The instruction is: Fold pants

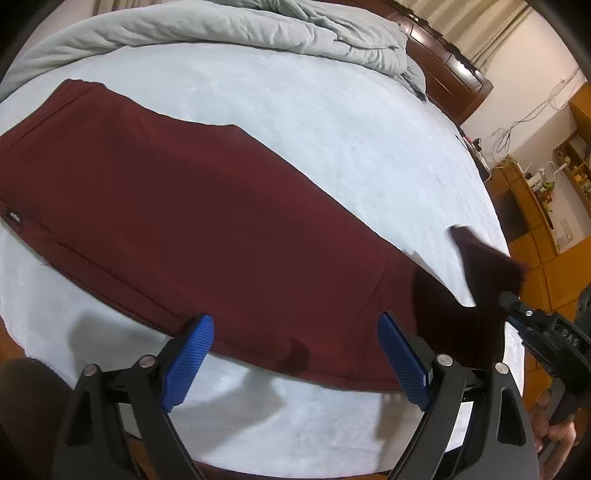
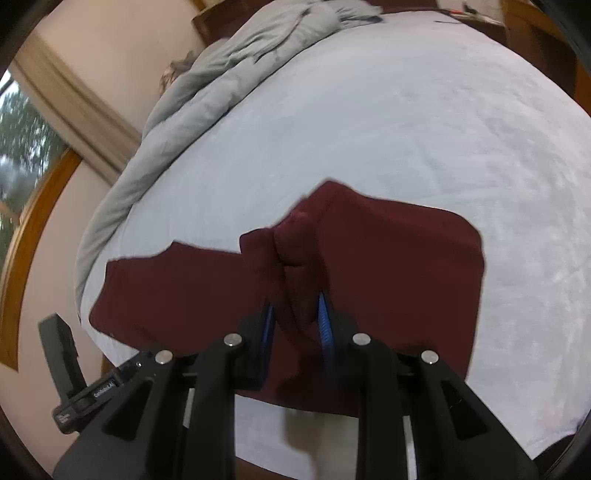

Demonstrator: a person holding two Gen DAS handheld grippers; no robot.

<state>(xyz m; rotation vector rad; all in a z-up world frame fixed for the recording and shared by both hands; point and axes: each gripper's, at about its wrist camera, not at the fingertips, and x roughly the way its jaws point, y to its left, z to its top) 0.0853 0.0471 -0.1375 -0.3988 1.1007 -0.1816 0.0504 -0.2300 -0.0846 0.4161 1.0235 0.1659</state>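
Left gripper (image 1: 295, 339): blue pads spread wide apart, nothing between them, hovering just above the near edge of the pants (image 1: 192, 206). Right gripper (image 2: 295, 321): pads pinched together on a bunched fold of the pants (image 2: 399, 258), cloth lifted off the sheet at that end. Pants are dark red, lying flat lengthwise across the pale blue bed sheet (image 1: 332, 122), waistband end toward the left in the left wrist view. Beyond them, a rumpled grey duvet (image 1: 229, 29) heaped at the far side of the bed. Wooden shelves (image 1: 546, 192) stand past the bed's right edge.
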